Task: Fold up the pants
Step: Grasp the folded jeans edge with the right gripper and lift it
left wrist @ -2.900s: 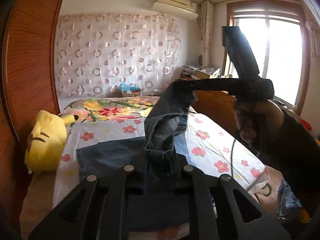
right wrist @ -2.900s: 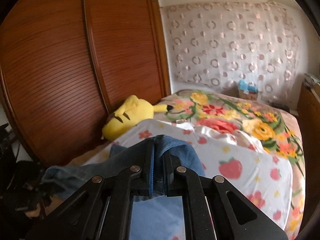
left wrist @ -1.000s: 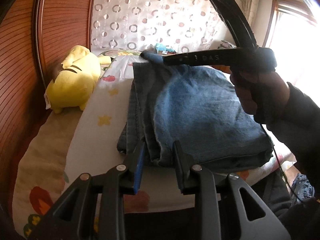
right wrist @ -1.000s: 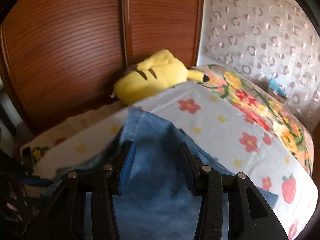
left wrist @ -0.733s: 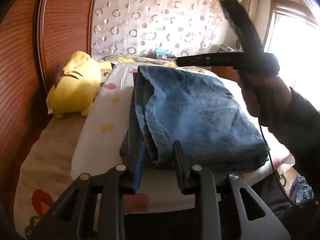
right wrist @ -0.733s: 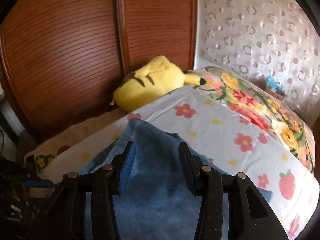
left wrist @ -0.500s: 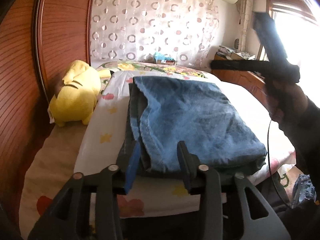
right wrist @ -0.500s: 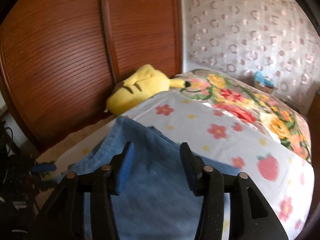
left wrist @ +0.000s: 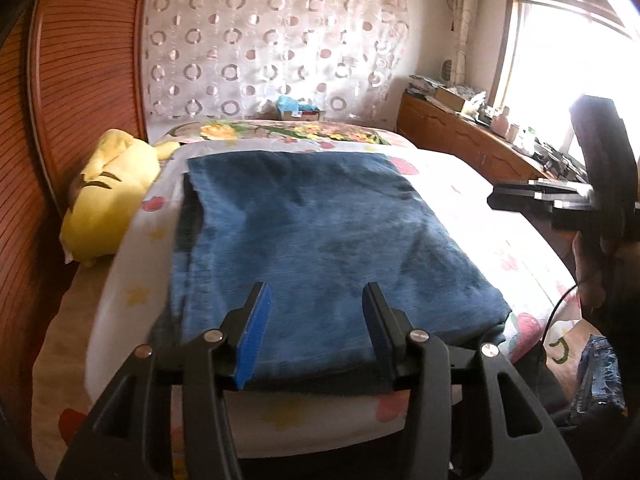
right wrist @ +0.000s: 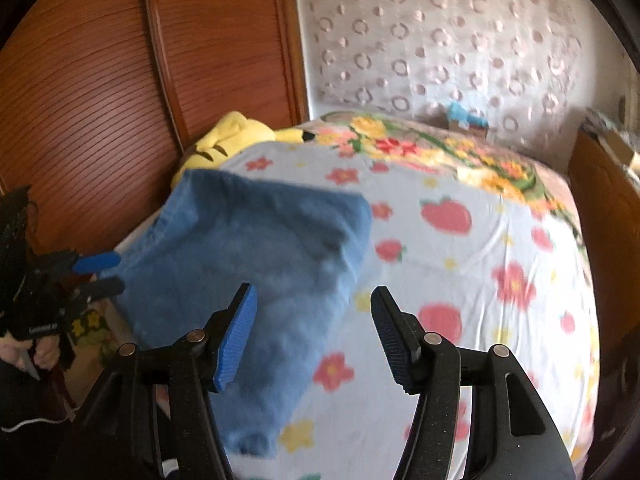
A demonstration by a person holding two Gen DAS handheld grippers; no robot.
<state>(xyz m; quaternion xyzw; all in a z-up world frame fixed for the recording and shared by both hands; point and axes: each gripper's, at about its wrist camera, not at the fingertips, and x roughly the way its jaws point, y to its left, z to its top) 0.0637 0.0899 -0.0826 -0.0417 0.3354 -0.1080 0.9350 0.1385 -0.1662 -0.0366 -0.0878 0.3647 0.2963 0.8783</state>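
Both jaws have just released folded pants (left wrist: 320, 240).

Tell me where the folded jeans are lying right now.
The folded jeans lie flat on the flowered bedsheet, just right of the yellow plush toy in the left wrist view.

Blue denim pants (left wrist: 320, 240) lie folded into a flat, roughly rectangular stack on a bed, their faded top layer smooth and facing up. Darker denim layers show beneath along the left and near edges. The stack sits near the bed's foot, its near edge close to the mattress edge. From the right wrist view the pants (right wrist: 256, 264) appear blurred.
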